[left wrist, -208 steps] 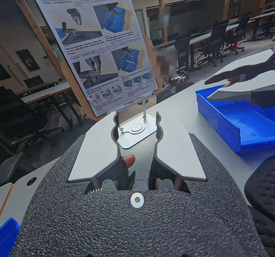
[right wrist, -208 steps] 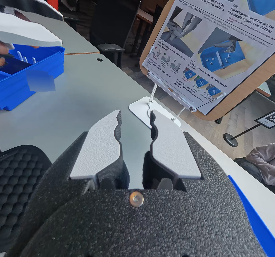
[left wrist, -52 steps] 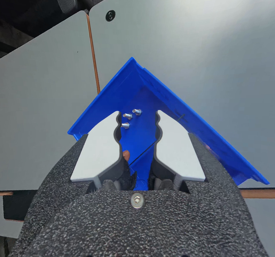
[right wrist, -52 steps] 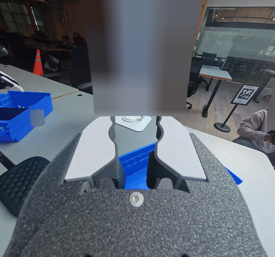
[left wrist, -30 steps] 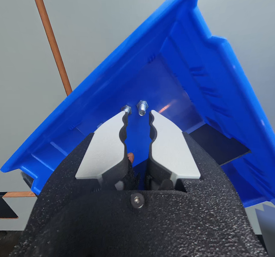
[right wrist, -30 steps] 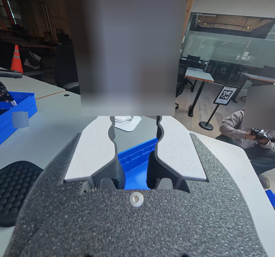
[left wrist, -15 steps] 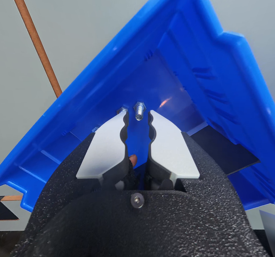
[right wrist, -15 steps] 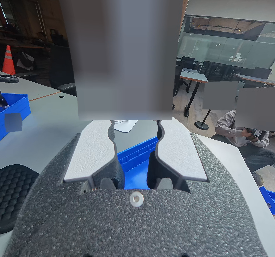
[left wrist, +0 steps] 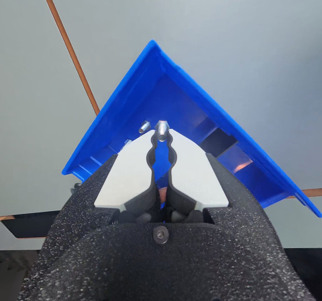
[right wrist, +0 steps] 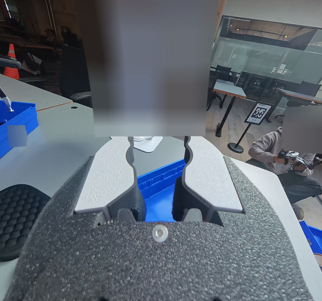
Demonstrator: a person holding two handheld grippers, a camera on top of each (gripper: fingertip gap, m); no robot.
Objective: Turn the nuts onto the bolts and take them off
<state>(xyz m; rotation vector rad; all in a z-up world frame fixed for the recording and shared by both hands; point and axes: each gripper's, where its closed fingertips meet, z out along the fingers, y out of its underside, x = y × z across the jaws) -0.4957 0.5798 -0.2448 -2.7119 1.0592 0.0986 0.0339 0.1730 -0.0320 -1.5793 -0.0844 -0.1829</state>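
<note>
Over the blue bin, left gripper pinches a bolt; two more bolts alongside. Right gripper gapes empty above a second bin, seen only in right view.

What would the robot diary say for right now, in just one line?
left gripper: shut on bolt, above blue bin | right gripper: open, empty | two more bolts in bin

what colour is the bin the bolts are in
Bright blue; the bin shows best in the left wrist view, where the left gripper grips a silver bolt.
</note>
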